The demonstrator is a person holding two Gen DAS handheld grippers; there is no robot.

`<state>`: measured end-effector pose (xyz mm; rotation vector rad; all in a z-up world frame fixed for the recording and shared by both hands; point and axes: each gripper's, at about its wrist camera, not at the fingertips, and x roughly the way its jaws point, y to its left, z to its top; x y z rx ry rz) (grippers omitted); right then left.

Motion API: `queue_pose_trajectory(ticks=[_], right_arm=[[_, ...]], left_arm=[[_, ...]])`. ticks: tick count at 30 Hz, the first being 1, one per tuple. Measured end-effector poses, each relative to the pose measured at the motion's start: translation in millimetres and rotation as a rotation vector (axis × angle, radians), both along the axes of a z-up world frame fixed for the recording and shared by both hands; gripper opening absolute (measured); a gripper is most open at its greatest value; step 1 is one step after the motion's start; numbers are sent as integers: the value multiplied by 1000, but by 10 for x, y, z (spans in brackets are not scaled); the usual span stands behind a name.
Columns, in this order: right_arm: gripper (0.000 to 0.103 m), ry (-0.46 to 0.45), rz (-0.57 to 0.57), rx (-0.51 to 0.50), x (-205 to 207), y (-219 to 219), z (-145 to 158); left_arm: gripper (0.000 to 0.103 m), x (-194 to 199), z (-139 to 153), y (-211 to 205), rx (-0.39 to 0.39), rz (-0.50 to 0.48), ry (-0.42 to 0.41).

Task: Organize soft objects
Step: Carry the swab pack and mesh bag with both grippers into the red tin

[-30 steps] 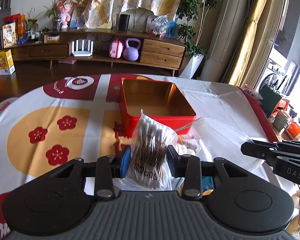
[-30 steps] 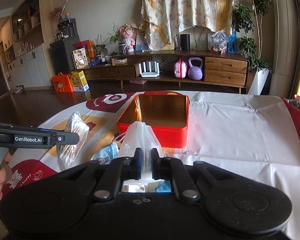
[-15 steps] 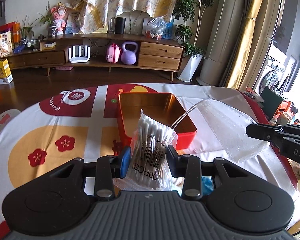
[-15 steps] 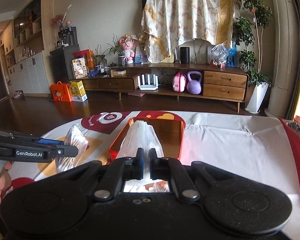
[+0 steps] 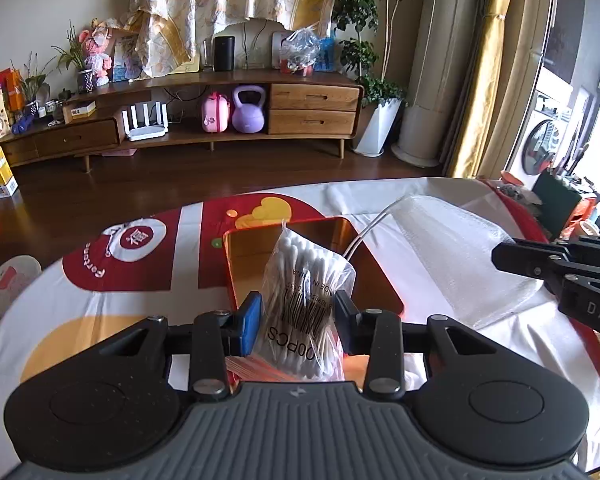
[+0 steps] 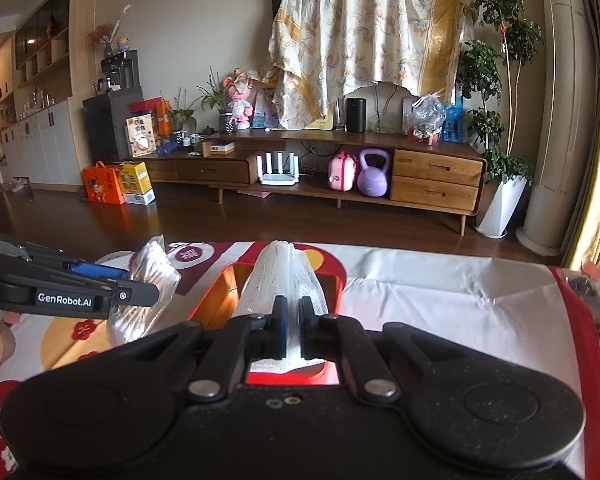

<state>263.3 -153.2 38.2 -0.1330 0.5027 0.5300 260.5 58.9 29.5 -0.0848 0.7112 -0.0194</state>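
Cotton swab bag (image 5: 306,300) pinched upright in my left claw (image 5: 298,314), held above near end of red tin (image 5: 236,276). Gauze pack (image 6: 286,280) clamped in my right claw (image 6: 290,322), also over tin, fanning toward 12 o'clock. In left view, gauze pack at 2 o'clock from swabs, clear of cloth. Tin sits open on surface (image 6: 440,300), gold inside showing. Red-and-yellow patterned cloth (image 5: 140,256) at 10 o'clock from tin.

Both bags have been raised off the table since 1 s ago. The left gripper (image 5: 296,312) now holds the cotton swab bag (image 5: 306,300) over the red tin (image 5: 300,268), while the right gripper (image 6: 293,322) has carried the white mesh bag (image 6: 286,280) above the tin's near-right part.
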Motion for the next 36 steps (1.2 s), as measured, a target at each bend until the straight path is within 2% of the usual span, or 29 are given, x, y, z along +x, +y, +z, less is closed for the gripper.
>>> queue_pose_trajectory(ticks=[10, 16, 20, 27, 36], right_arm=[[4, 1, -17, -41, 364, 130, -208], [4, 13, -18, -66, 569, 247, -401], [5, 28, -21, -75, 678, 334, -535], [5, 60, -36, -110, 850, 462, -780], [6, 89, 26, -195, 920, 655, -1020]], left_arm=[[38, 620, -136, -87, 52, 21, 34], [38, 984, -349, -113, 72, 38, 71], [38, 1183, -496, -83, 59, 56, 101], [38, 1456, -741, -112, 50, 57, 145], [38, 1649, -1020, -263, 80, 9, 199]])
